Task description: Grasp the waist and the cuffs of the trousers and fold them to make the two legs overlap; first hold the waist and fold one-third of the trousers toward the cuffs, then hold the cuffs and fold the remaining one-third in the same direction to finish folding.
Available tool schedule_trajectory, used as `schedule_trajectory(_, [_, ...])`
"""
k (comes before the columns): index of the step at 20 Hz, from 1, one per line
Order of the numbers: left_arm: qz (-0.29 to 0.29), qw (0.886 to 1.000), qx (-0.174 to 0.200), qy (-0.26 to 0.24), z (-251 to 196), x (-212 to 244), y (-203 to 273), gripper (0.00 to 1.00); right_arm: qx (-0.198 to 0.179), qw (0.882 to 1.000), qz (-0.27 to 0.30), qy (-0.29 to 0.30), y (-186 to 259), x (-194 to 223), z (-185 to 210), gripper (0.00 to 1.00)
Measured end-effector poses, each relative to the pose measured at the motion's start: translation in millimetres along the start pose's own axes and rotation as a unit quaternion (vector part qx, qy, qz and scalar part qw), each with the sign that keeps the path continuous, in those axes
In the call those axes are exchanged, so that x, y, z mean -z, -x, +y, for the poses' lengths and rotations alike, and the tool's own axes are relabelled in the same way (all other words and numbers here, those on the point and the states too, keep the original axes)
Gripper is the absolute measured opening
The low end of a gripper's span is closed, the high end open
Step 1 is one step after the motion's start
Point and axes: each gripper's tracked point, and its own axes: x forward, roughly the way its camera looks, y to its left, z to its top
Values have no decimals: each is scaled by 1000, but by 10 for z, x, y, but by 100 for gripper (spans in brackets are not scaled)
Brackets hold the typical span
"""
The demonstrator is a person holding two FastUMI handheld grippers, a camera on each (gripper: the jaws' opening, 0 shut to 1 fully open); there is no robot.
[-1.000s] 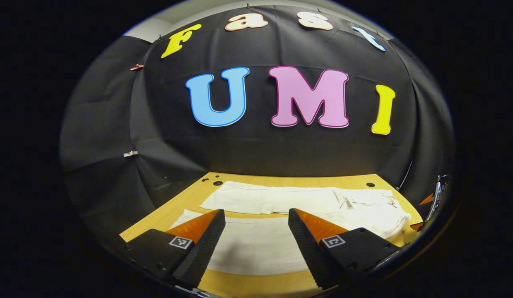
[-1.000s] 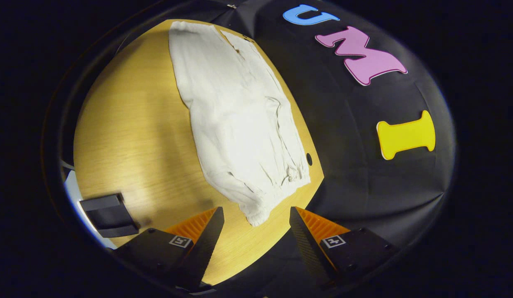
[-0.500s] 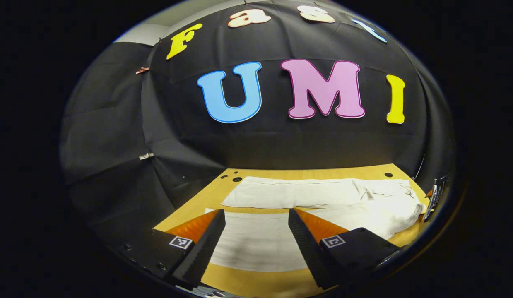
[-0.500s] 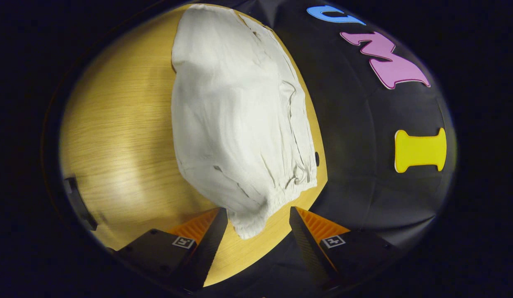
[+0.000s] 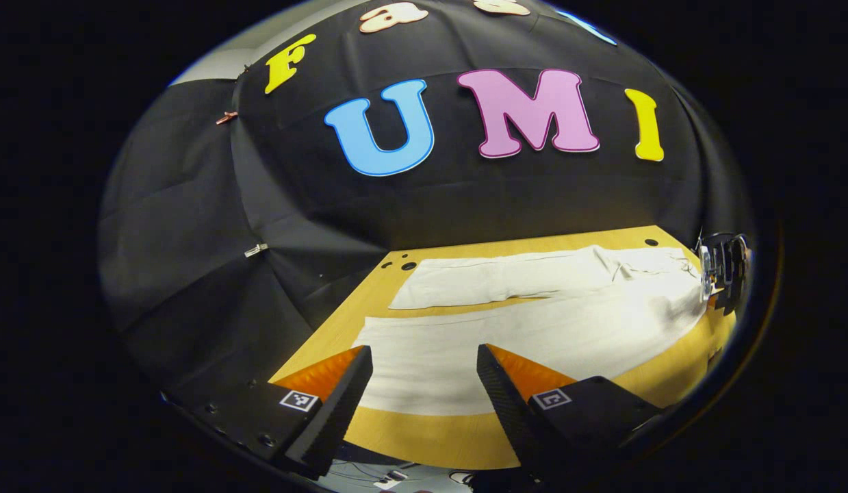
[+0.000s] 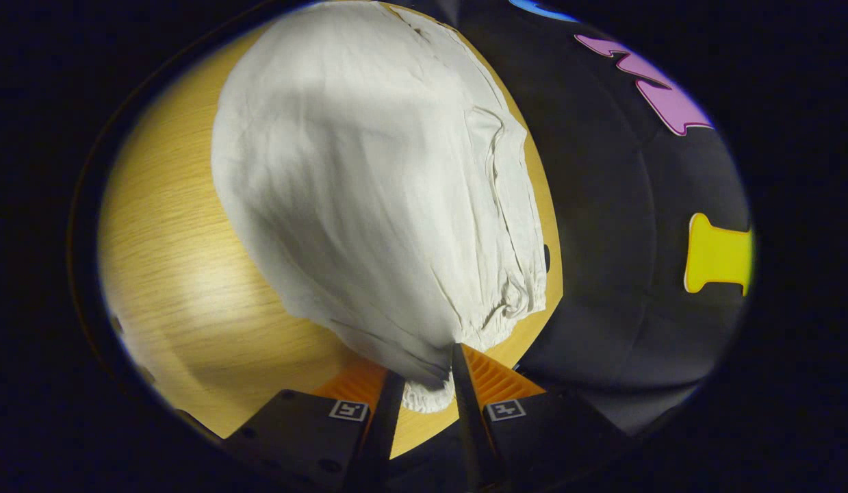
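Right tool [image 6: 424, 383] clamped on trousers [image 6: 376, 192] waist; left tool [image 5: 424, 394] wide apart above table [image 5: 424, 438].

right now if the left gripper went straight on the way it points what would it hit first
Probably the near leg of the white trousers, lying flat on the wooden table. The open left gripper frames that leg between its fingers, with nothing else ahead. How high it hovers above the cloth is unclear.
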Motion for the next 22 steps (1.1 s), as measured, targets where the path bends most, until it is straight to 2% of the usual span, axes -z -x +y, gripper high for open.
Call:
schedule_trajectory(1, [-1,1000,-3,-10,9,30,0,98,-12,1000,4,-3,-2,11,41,46])
schedule_trajectory(4, [13,1000,-2,-8,64,234,-36,97,-18,1000,19,11,-56,16,48,14])
schedule_trajectory(6, [37,999,4,-3,145,464,-149,98,-28,999,26,22,-128,17,55,12])
schedule_trajectory(7, [49,999,2,-16,240,581,-242,97,-41,999,26,18,-116,10,63,12])
schedule_trajectory(9, [80,994,14,-67,432,868,-449,98,-74,997,35,3,-43,-14,92,5])
schedule_trajectory(11, [125,977,54,-164,564,1244,-599,98,-96,995,38,2,-56,-18,95,5])
schedule_trajectory(13, [126,950,68,-277,768,1427,-682,98,-96,994,38,23,-48,-18,105,5])
schedule_trajectory(15, [127,924,96,-348,957,1621,-766,97,-96,994,41,35,-50,-10,105,5])
schedule_trajectory(18, [126,898,105,-408,1155,1718,-930,97,-96,992,59,49,-43,3,111,5])
schedule_trajectory(22, [136,868,132,-459,1223,1861,-1173,97,-86,991,68,74,-57,-23,111,5])
